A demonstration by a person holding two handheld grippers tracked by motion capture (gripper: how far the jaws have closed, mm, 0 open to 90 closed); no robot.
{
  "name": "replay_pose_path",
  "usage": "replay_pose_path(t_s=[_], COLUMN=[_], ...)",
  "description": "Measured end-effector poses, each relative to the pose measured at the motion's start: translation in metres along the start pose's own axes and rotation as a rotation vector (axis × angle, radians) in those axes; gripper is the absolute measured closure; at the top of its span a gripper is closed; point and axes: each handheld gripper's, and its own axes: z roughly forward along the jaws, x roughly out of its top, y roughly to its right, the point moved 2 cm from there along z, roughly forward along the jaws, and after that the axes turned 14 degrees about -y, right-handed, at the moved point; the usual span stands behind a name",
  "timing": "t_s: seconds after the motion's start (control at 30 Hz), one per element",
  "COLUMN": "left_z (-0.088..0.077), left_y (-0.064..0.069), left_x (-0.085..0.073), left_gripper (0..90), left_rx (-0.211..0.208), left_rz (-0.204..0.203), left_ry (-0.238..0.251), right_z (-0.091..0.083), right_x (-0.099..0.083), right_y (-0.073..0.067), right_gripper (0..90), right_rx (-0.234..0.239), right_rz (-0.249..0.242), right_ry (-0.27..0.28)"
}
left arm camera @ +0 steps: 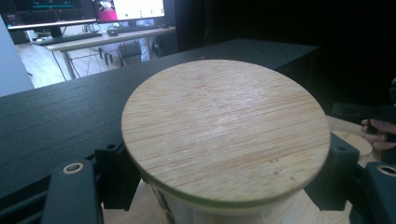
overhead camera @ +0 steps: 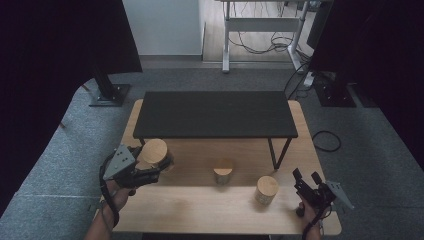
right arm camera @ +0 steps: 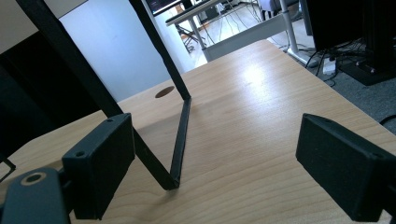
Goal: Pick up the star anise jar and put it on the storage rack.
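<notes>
the left gripper [overhead camera: 150, 167] clamps the largest jar [overhead camera: 154, 152], a glass canister with a bamboo lid [left arm camera: 226, 128], at about 9 o'clock on the wooden table [overhead camera: 210, 210], just in front of the black shelf [overhead camera: 215, 114]. in the left gripper view we see the jaws pressing on the glass wall just under the lid's rim, one on each side. two smaller jars stand well apart: one at the centre [overhead camera: 223, 175], one toward 4 o'clock [overhead camera: 266, 189]. the right gripper [overhead camera: 306, 184] hovers at 4 o'clock with its jaws spread wide and nothing between them, facing the shelf leg [right arm camera: 180, 140]. we judge the step to be carrying the jar toward the shelf. we keep the jar upright, keep the pinch below the rim so the lid is not levered off, and lift well above the shelf edge before moving toward 12 o'clock.
</notes>
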Motion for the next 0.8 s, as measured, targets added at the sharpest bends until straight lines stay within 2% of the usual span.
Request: replay_pose_path(t_s=[0.8], left_z=[-0.005], left_y=[-0.001], left_x=[0.029], left_gripper=[25.2], left_rx=[0.014], left_rz=[0.032], left_ry=[0.02], right_z=[0.0], right_x=[0.0], right_y=[0.0], right_gripper=[11.2], right_rx=[0.002], right_rz=[0.005], right_ry=[-0.002])
